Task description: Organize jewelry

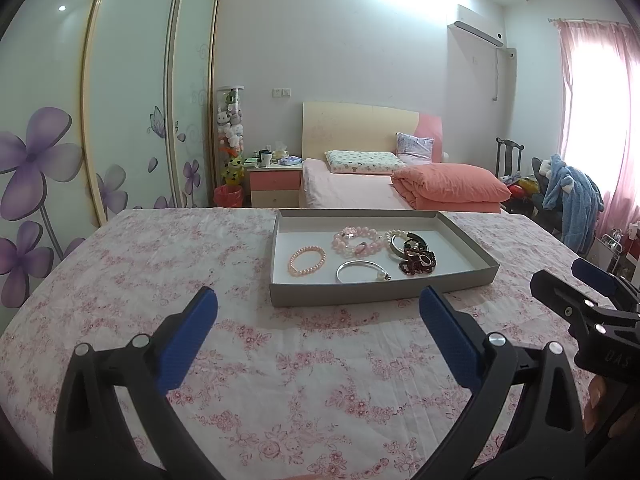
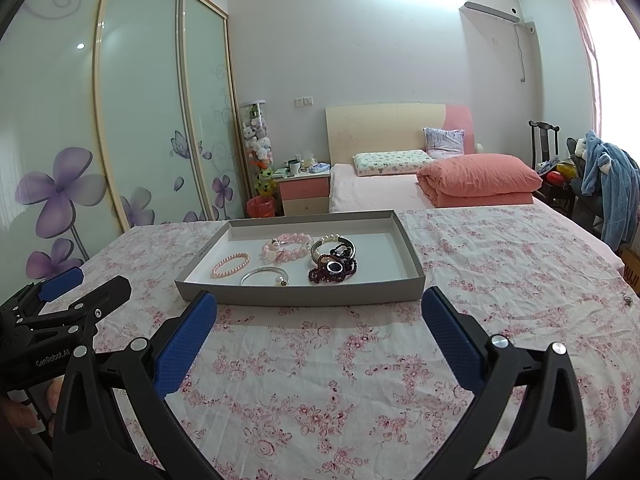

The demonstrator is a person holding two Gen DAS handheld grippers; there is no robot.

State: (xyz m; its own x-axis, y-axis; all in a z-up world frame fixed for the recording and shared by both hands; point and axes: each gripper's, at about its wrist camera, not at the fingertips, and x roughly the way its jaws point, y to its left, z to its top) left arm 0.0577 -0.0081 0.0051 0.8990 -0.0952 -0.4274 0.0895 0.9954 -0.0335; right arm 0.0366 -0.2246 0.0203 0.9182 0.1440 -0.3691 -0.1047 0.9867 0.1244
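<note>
A shallow grey tray (image 1: 376, 298) (image 2: 300, 294) lies on the floral cloth ahead. In it lie a small pink pearl bracelet (image 1: 307, 260) (image 2: 230, 265), a silver bangle (image 1: 362, 272) (image 2: 265, 276), a chunky pink bead bracelet (image 1: 354, 241) (image 2: 288, 247), a white pearl and metal bangle (image 1: 396, 242) (image 2: 332, 242) and a dark red bead pile (image 1: 418, 262) (image 2: 333, 269). My left gripper (image 1: 318, 308) is open and empty, just short of the tray. My right gripper (image 2: 318, 310) is open and empty, also just short of it. Each gripper shows at the side of the other's view: the right (image 1: 576, 280), the left (image 2: 86, 282).
The floral cloth (image 1: 160, 264) (image 2: 500, 280) covers a wide flat surface. A small dark object (image 2: 628, 300) lies on the cloth at the far right. Behind are a bed with an orange quilt (image 1: 448, 186), a nightstand (image 2: 304, 192), a sliding wardrobe (image 2: 140, 120) and a chair with blue clothing (image 2: 612, 184).
</note>
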